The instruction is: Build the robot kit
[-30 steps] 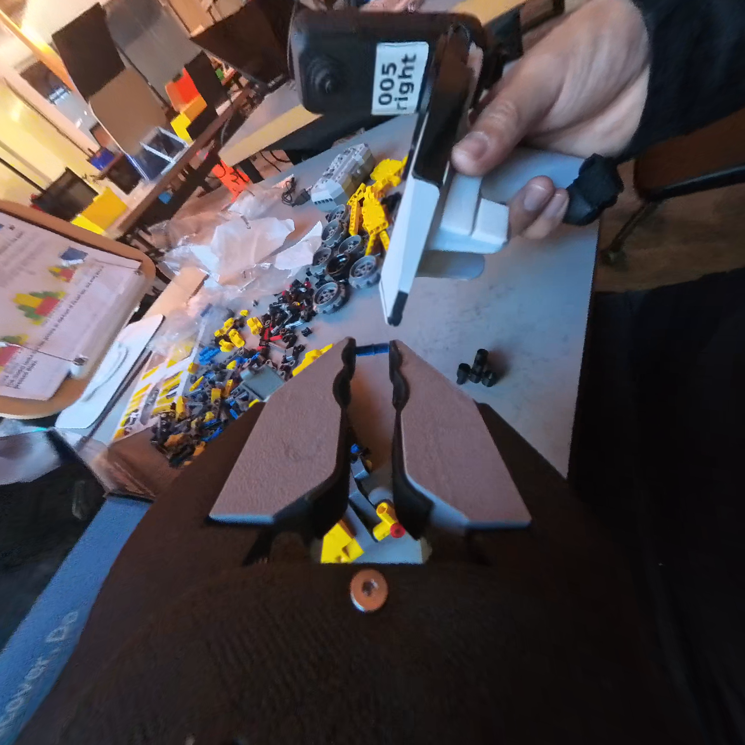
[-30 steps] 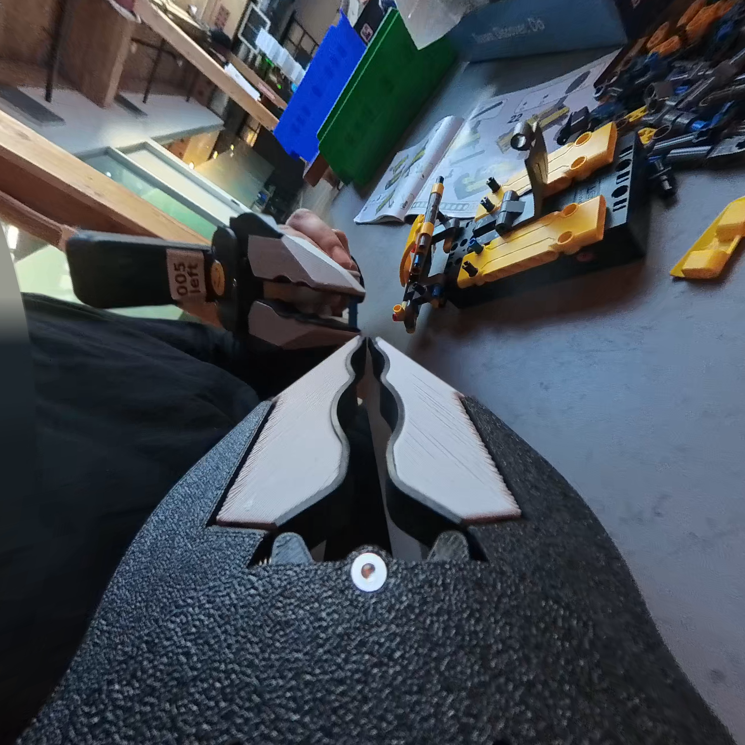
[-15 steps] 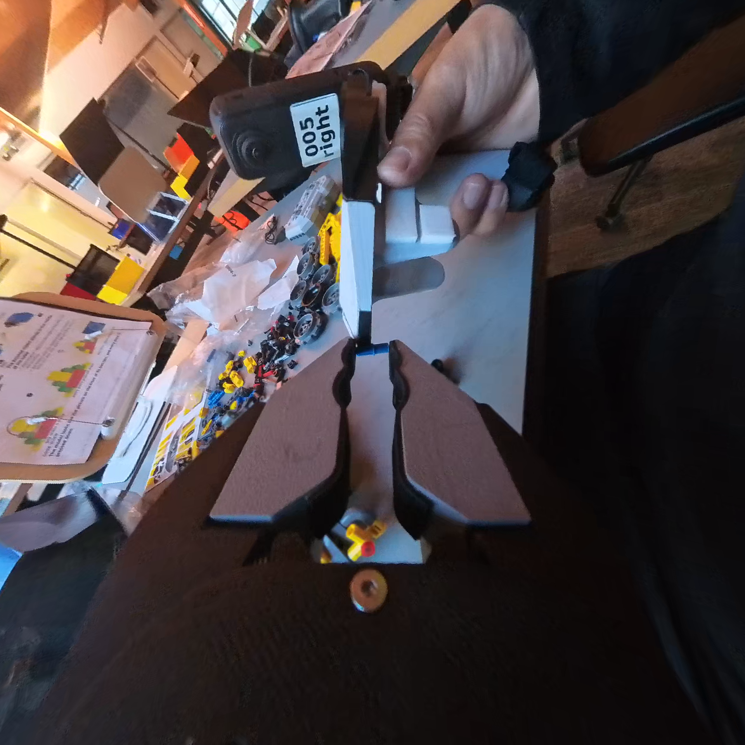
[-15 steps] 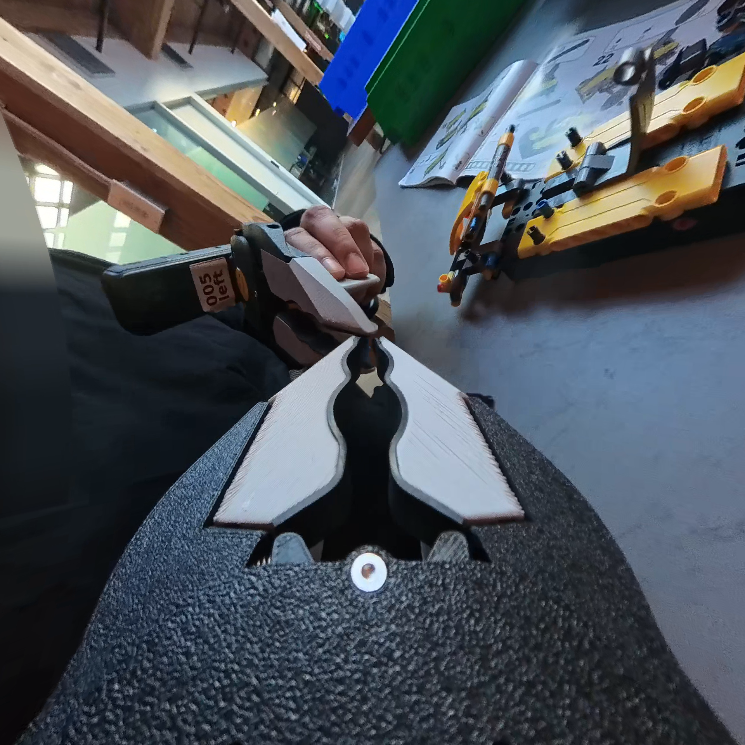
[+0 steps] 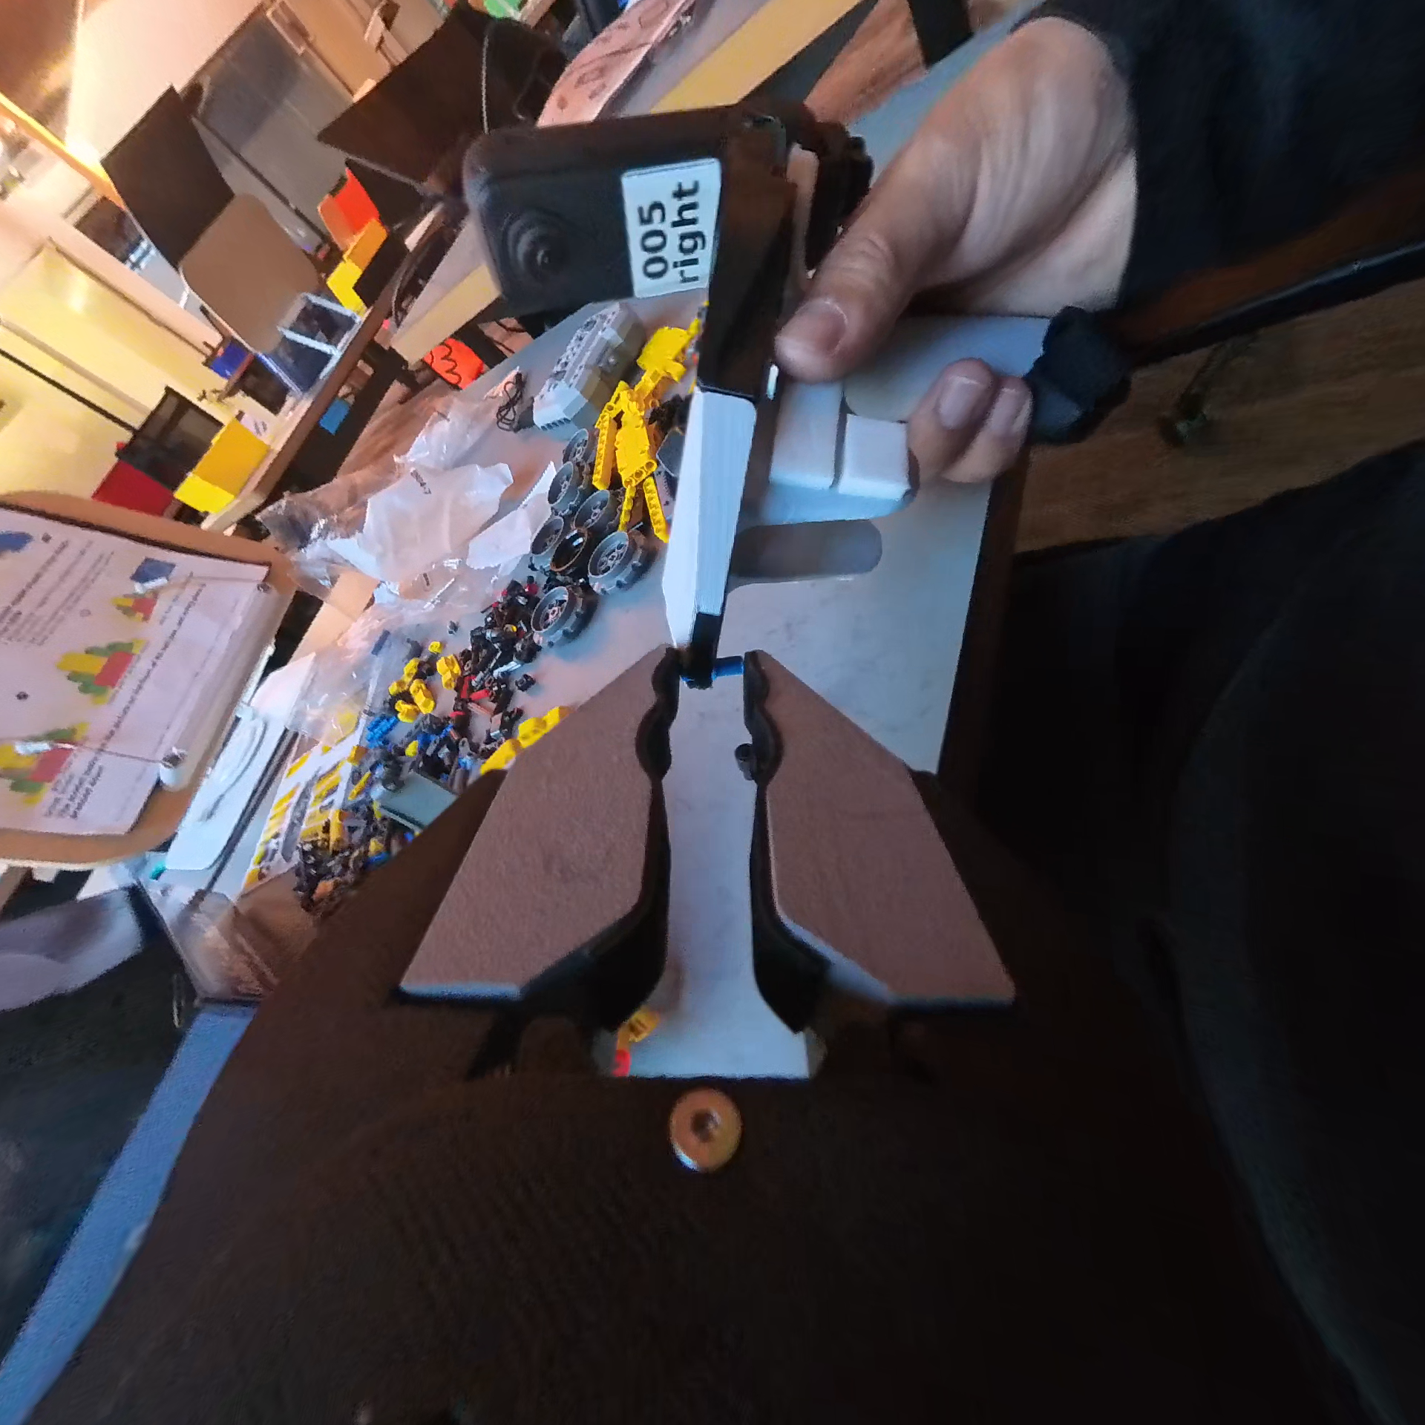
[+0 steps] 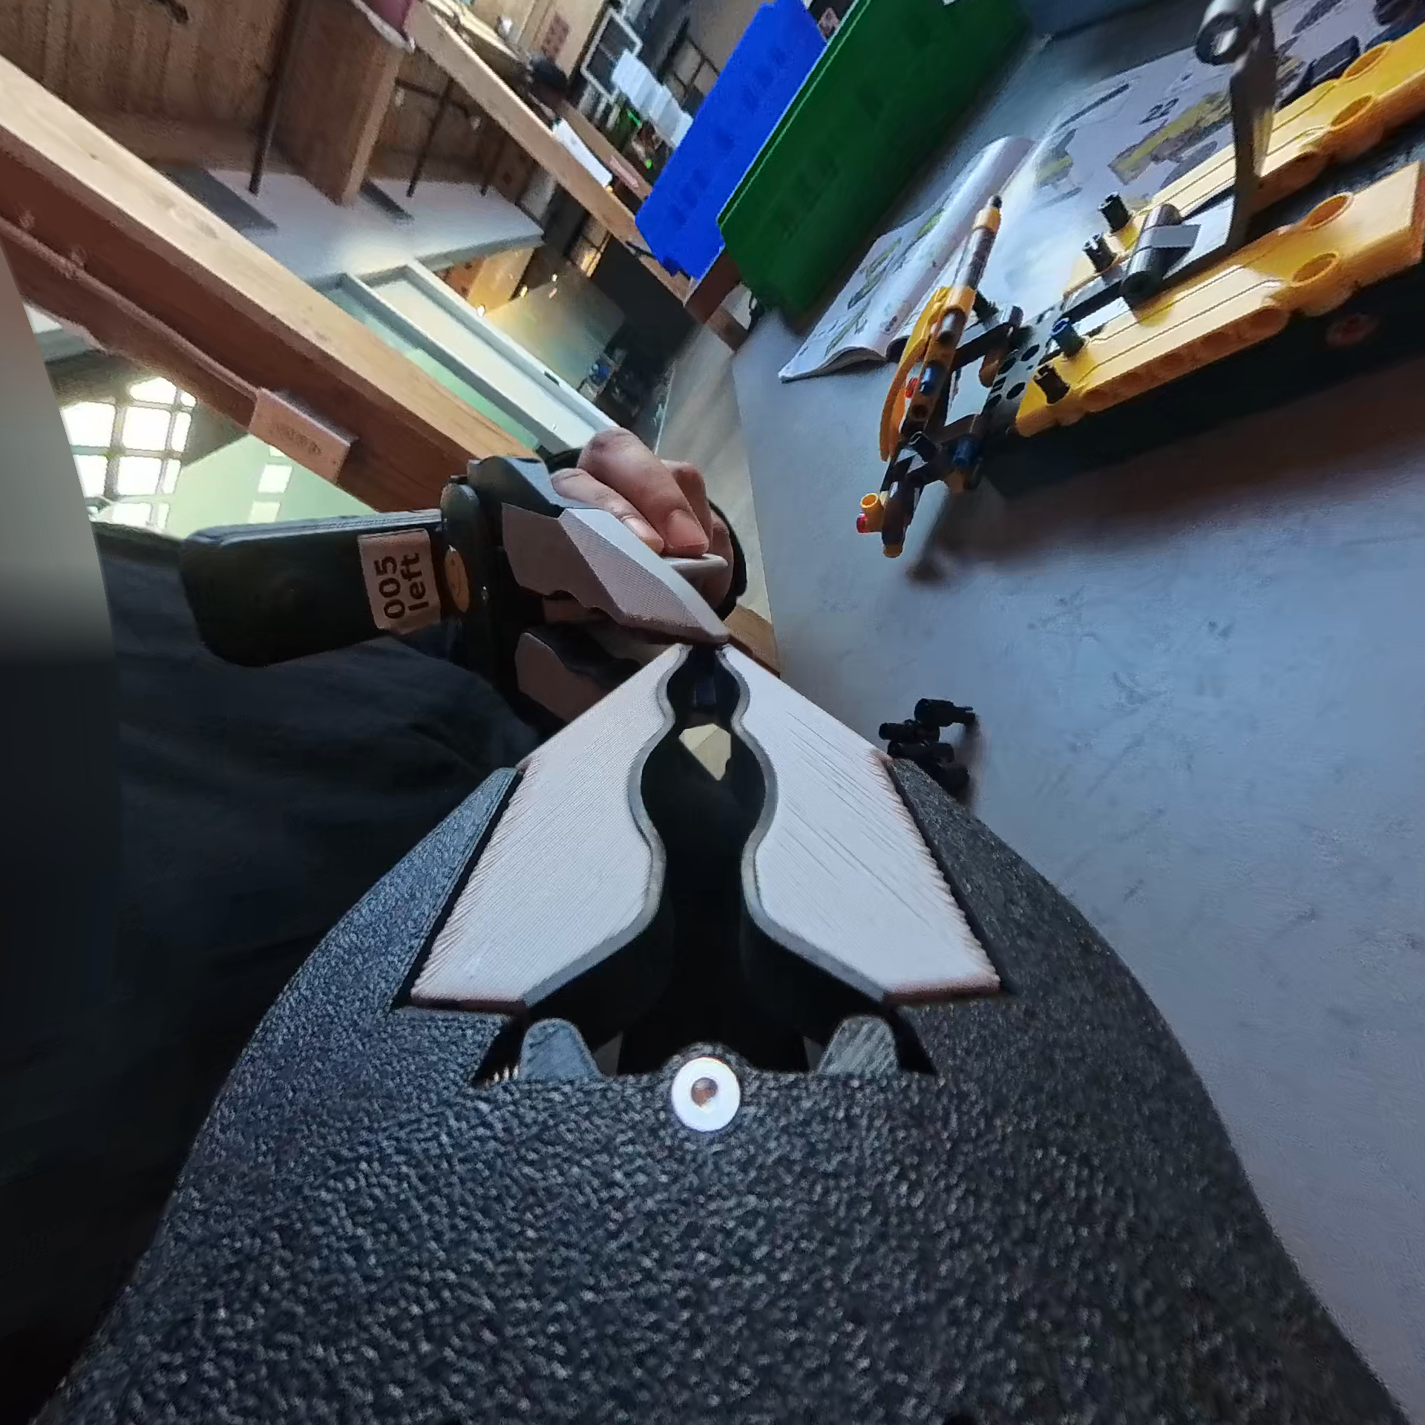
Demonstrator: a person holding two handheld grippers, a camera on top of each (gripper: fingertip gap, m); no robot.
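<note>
You are holding the left gripper [image 5: 705, 672] over the near edge of the desk [image 5: 840, 678], its jaws narrowly parted and pinching a small blue pin [image 5: 725, 669] crosswise at the tips. You are bringing the right gripper [image 6: 703, 655] tip to tip with it, jaws almost pressed together on a small dark piece [image 6: 702, 688]. Black pins [image 6: 925, 732] are lying just beside on the desk.

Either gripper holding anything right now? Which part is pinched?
The left gripper holds a small blue pin crosswise at its fingertips, pinched by the ends. The right gripper tip meets the same pin; whether it grips a black piece there is unclear.
</note>
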